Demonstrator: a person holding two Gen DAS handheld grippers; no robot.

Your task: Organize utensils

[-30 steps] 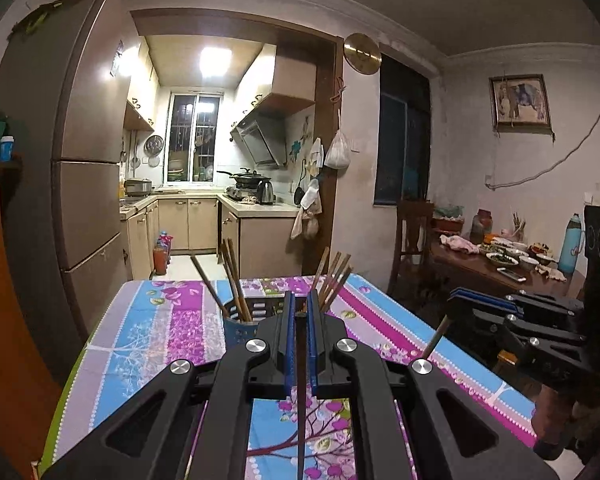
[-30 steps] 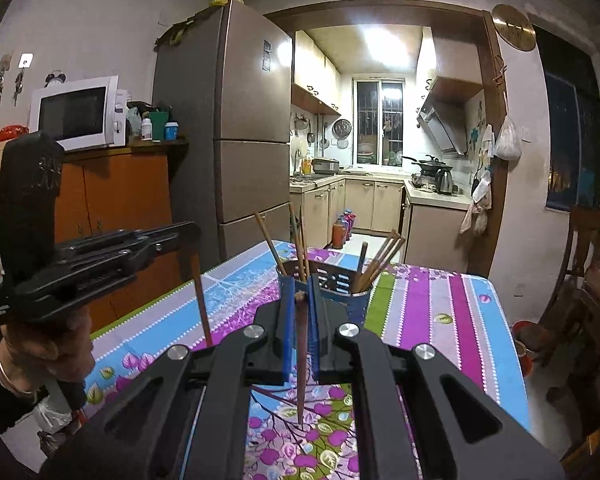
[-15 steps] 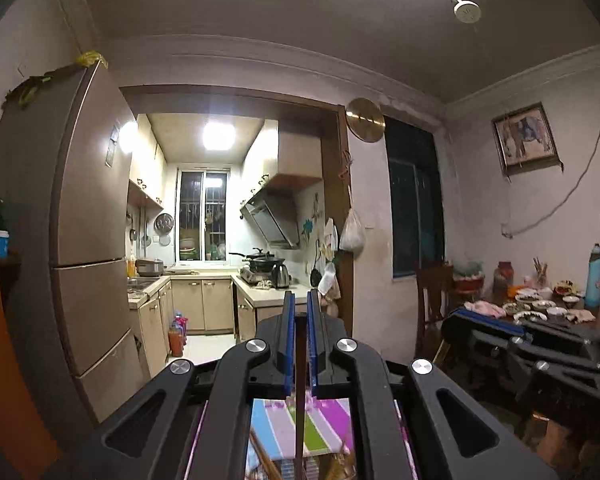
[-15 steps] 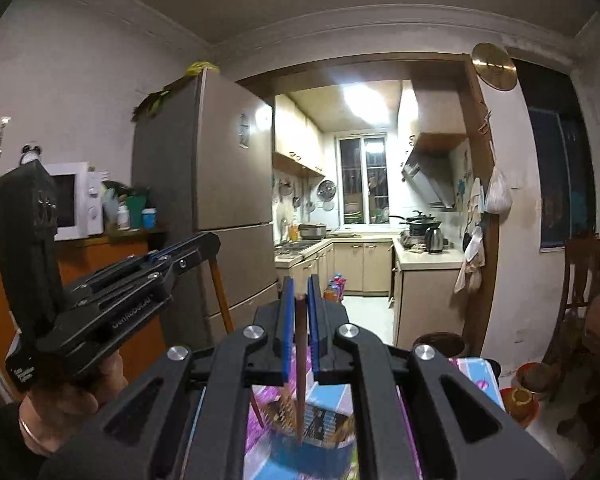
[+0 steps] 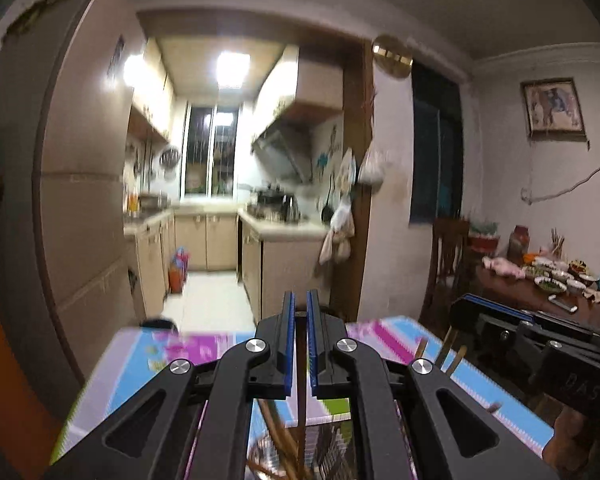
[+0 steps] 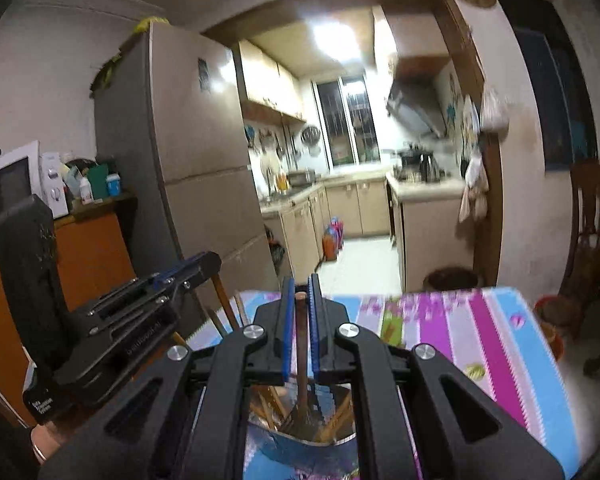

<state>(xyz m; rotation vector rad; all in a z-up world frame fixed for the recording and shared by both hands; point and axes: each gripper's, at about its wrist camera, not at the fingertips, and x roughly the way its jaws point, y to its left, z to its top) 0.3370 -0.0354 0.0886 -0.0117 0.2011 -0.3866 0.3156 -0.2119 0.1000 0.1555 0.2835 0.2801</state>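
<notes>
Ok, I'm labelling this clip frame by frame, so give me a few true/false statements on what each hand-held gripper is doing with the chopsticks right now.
1. The right hand-held gripper grips a chopstick upright. True.
2. That chopstick hangs above the blue holder. True.
3. The holder has no chopsticks in it. False: several stand inside.
4. The left hand-held gripper carries a spoon. False: a thin chopstick runs between its fingers.
5. The tablecloth is plain white. False: it is striped pink, purple and blue.

Black tongs [image 6: 299,312], blue ribbed pads [image 6: 287,320], silver screws, bare-skinned hand [image 6: 40,446]
</notes>
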